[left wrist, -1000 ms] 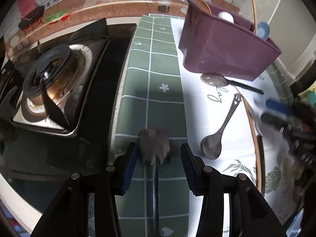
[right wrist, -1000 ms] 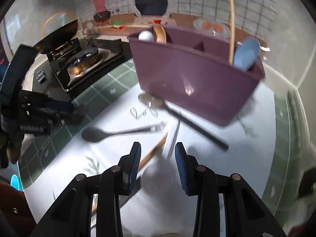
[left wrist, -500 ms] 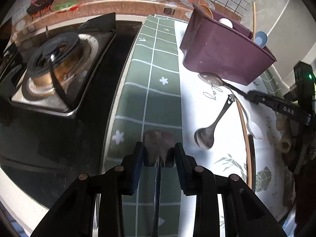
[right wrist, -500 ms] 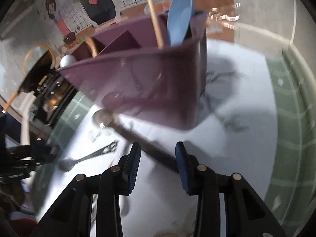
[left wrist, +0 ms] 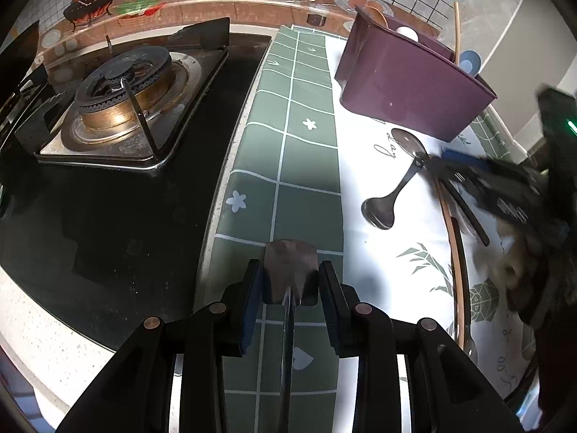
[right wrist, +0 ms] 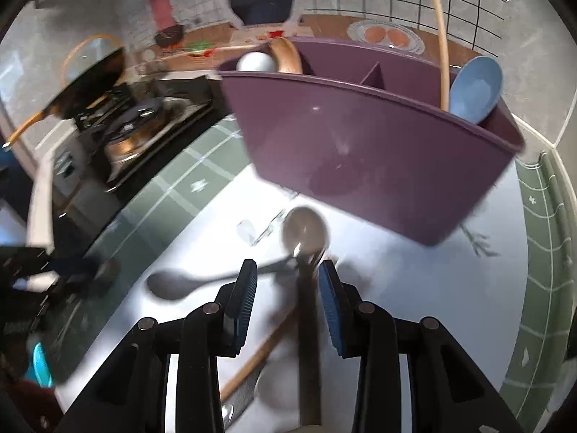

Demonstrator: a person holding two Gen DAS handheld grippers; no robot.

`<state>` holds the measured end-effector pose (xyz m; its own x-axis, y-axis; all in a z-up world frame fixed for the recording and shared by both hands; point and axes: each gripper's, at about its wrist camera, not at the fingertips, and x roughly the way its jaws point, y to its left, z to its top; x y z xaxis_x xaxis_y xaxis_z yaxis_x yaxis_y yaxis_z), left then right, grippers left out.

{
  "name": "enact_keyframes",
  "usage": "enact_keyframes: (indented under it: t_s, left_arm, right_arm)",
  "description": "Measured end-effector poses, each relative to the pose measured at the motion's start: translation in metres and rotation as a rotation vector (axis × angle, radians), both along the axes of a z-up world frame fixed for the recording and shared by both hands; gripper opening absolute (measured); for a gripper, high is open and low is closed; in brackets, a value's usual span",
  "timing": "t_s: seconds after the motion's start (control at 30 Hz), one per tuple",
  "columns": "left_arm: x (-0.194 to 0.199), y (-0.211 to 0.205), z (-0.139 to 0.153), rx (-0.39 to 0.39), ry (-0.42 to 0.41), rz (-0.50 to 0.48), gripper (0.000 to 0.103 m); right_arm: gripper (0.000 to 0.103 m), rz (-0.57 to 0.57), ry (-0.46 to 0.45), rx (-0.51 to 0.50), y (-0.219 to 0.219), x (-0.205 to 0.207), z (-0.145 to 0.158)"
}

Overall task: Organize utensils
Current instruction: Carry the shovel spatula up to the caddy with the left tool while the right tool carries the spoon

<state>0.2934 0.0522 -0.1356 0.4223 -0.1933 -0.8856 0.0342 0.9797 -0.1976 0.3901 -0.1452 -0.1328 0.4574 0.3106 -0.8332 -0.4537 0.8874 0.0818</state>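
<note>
Left wrist view. At 9–10 o'clock: gas burner (left wrist: 119, 93) on a black hob (left wrist: 108, 198). Centre strip: green grid mat (left wrist: 295, 137), running from 12 toward 6 o'clock. At 6 o'clock: left gripper (left wrist: 290, 281), jaws narrow, pads pressed on both sides of a flat metal spatula head (left wrist: 290, 270); its thin handle runs down between the fingers toward the camera. At 1 o'clock: purple utensil holder (left wrist: 414, 86) on a white printed cloth (left wrist: 378, 252), holding a stick (left wrist: 457, 29), a blue spoon (left wrist: 469, 62) and a white rounded item (left wrist: 407, 32). At 3 o'clock: dark metal spoon (left wrist: 382, 205) lying on the cloth, bowl toward the camera. Just right of it: a long wooden utensil (left wrist: 456, 252) lying lengthwise. The right gripper (left wrist: 494, 187) enters from 3 o'clock, blurred.

Right wrist view. At 9 o'clock: the left gripper, blurred, at the mat's edge. At 10 o'clock: hob and a pan (right wrist: 90, 75). At 7–8 o'clock: dark spoon (right wrist: 173, 285) on the cloth. At 6 o'clock: the right gripper (right wrist: 288, 288), jaws part open and closing; a ladle (right wrist: 306, 234) has its round bowl just ahead of the tips and its handle passes between the pads. Contact with the pads cannot be told; a gap shows on the left side. At 12–2 o'clock: the holder (right wrist: 360, 144), divider visible, blue spoon and stick in the right compartment, white item and a wooden piece (right wrist: 286, 57) in the left one.
</note>
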Motion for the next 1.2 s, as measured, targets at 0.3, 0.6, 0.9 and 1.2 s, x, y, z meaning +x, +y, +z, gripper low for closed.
enact_keyframes:
  t_s: [0.3, 0.6, 0.9, 1.2]
  left_arm:
    - [-0.003, 0.003, -0.003, -0.027, 0.008, -0.004, 0.033]
    - [0.000, 0.001, -0.002, -0.025, 0.035, -0.059, 0.036]
    - [0.003, -0.026, -0.002, 0.149, 0.041, -0.123, 0.033]
    - [-0.018, -0.002, 0.057, -0.090, -0.199, -0.026, 0.033]
  right_arm:
    - [0.036, -0.004, -0.021, -0.100, 0.024, 0.024, -0.014]
    - [0.030, -0.093, -0.034, 0.007, -0.006, -0.001, 0.008]
    - [0.030, -0.173, -0.135, 0.060, -0.033, -0.047, 0.051]
    - [0.029, -0.255, -0.225, 0.143, -0.067, -0.086, 0.092]
